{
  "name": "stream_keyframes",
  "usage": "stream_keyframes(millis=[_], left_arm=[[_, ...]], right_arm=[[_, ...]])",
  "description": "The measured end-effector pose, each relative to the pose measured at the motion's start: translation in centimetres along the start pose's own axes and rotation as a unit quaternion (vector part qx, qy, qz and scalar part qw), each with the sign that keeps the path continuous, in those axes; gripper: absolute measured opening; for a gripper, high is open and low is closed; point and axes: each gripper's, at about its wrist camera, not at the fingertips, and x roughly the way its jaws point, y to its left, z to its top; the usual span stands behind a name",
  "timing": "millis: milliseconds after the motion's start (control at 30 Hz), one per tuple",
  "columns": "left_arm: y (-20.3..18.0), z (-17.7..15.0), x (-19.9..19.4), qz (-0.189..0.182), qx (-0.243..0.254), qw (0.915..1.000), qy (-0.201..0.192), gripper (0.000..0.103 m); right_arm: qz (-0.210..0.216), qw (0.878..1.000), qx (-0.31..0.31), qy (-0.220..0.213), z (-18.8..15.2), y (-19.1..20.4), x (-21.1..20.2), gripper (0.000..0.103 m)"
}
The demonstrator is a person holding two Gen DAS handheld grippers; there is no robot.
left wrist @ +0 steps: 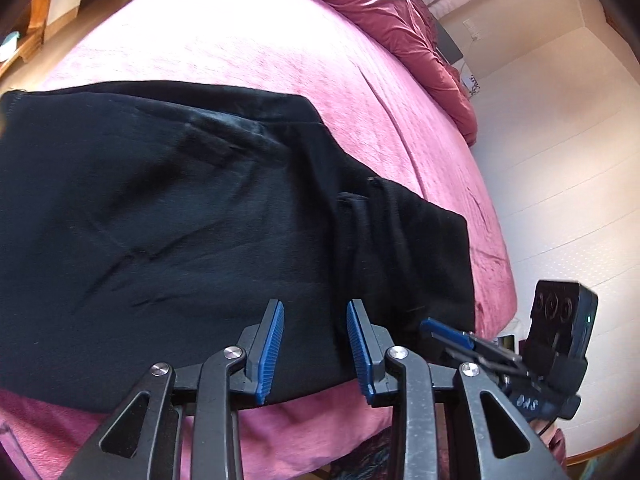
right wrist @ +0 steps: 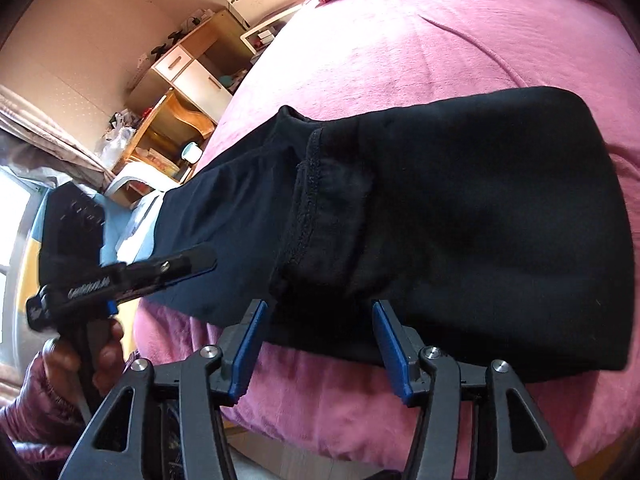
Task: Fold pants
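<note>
Black pants (left wrist: 168, 216) lie folded on a pink bed cover (left wrist: 256, 52), near the bed's front edge. In the right wrist view the pants (right wrist: 460, 208) show a hemmed cuff folded across the middle. My left gripper (left wrist: 315, 308) is open and empty, its blue pads just above the pants' near edge. My right gripper (right wrist: 320, 306) is open and empty, its pads either side of the near edge of the folded cloth. The right gripper also shows in the left wrist view (left wrist: 436, 326), at the pants' right end. The left gripper shows in the right wrist view (right wrist: 200, 260), over the left part.
A crumpled dark red duvet (left wrist: 384, 12) lies along the far side of the bed. Wooden shelves and drawers (right wrist: 188, 80) stand beside the bed. A white wall (left wrist: 560, 160) is to the right. A hand in a purple sleeve (right wrist: 44, 392) holds the left gripper.
</note>
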Motion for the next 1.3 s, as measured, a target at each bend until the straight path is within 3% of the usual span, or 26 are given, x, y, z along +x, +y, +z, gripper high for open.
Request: stream_keyframes(millis=[233, 500, 600, 633, 667, 733, 833, 1033, 1067, 1100, 1300], left_arm=[[-2.0, 1.3, 3.3, -0.044, -0.023, 0.9982, 0.033, 0.050], [-4.7, 1.9, 7.9, -0.017, -0.007, 0.9969, 0.077, 0.052], [-5.3, 2.1, 8.9, -0.007, 0.001, 0.9966, 0.082, 0.046], [-5.5, 2.1, 8.9, -0.006, 0.005, 0.9967, 0.080, 0.029], [-5.7, 2.3, 8.8, -0.004, 0.011, 0.9968, 0.079, 0.021], [-6.4, 2.7, 8.4, -0.012, 0.018, 0.9976, 0.066, 0.016], [-7.2, 3.4, 6.1, -0.044, 0.024, 0.9979, 0.042, 0.015], [-9.2, 3.9, 2.0, -0.083, 0.050, 0.9953, 0.003, 0.014], [-9.1, 3.8, 1.7, -0.083, 0.050, 0.9953, -0.001, 0.014], [-8.8, 3.7, 1.6, -0.079, 0.051, 0.9956, -0.005, 0.014], [-4.7, 2.1, 3.8, -0.006, 0.026, 0.9994, 0.024, 0.012]], right_arm=[[-0.050, 0.996, 0.060, -0.031, -3.4, -4.7, -4.3, 0.056], [-0.138, 0.977, 0.148, -0.060, -5.9, -11.2, -8.5, 0.056], [-0.155, 0.973, 0.159, -0.059, -6.8, -12.6, -9.1, 0.056], [-0.158, 0.973, 0.157, -0.057, -6.8, -12.7, -8.6, 0.056], [-0.159, 0.974, 0.154, -0.054, -7.5, -13.6, -9.1, 0.056], [-0.174, 0.974, 0.138, -0.048, -7.1, -13.2, -7.8, 0.057], [-0.202, 0.972, 0.110, -0.047, -6.7, -12.4, -6.6, 0.057], [-0.211, 0.966, 0.122, -0.084, -4.8, -11.6, -5.1, 0.057], [-0.211, 0.965, 0.129, -0.091, -4.6, -11.7, -5.0, 0.052], [-0.219, 0.962, 0.134, -0.093, -4.4, -12.0, -4.8, 0.035], [-0.228, 0.961, 0.141, -0.069, -4.7, -12.7, -2.5, 0.026]])
